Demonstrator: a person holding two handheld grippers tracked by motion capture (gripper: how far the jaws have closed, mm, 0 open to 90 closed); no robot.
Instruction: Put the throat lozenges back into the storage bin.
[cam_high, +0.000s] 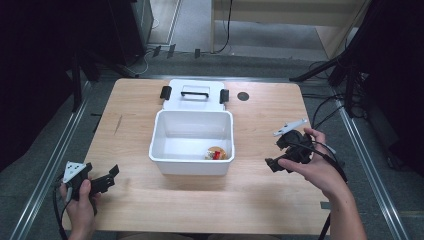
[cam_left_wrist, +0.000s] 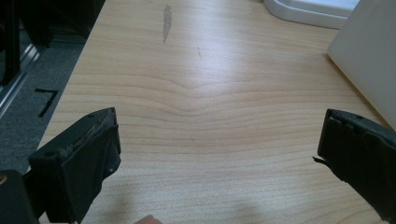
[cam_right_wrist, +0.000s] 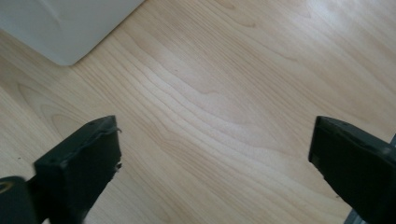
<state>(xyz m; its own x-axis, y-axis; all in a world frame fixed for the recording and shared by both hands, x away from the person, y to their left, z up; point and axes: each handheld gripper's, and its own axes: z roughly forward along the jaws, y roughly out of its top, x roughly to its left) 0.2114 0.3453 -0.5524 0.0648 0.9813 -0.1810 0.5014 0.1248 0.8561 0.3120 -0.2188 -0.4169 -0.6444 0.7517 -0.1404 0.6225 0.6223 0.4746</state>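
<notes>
A white plastic bin (cam_high: 191, 138) stands open in the middle of the wooden table (cam_high: 150, 200). A small round object with red and tan parts (cam_high: 216, 153) lies in its front right corner. The bin's white lid (cam_high: 194, 95) with a black handle and black clips lies flat just behind it. My left gripper (cam_high: 109, 177) rests near the table's front left corner, open, with bare wood between its jaws (cam_left_wrist: 219, 140). My right gripper (cam_high: 274, 155) hovers to the right of the bin, open, nothing between its jaws (cam_right_wrist: 215, 144). The bin's corner (cam_right_wrist: 65, 28) appears in the right gripper view.
A small dark round hole or disc (cam_high: 243, 96) sits at the back of the table right of the lid. A grey smudge (cam_left_wrist: 166, 21) marks the wood on the left. Metal rails (cam_high: 45, 170) flank the table; cables trail at the right.
</notes>
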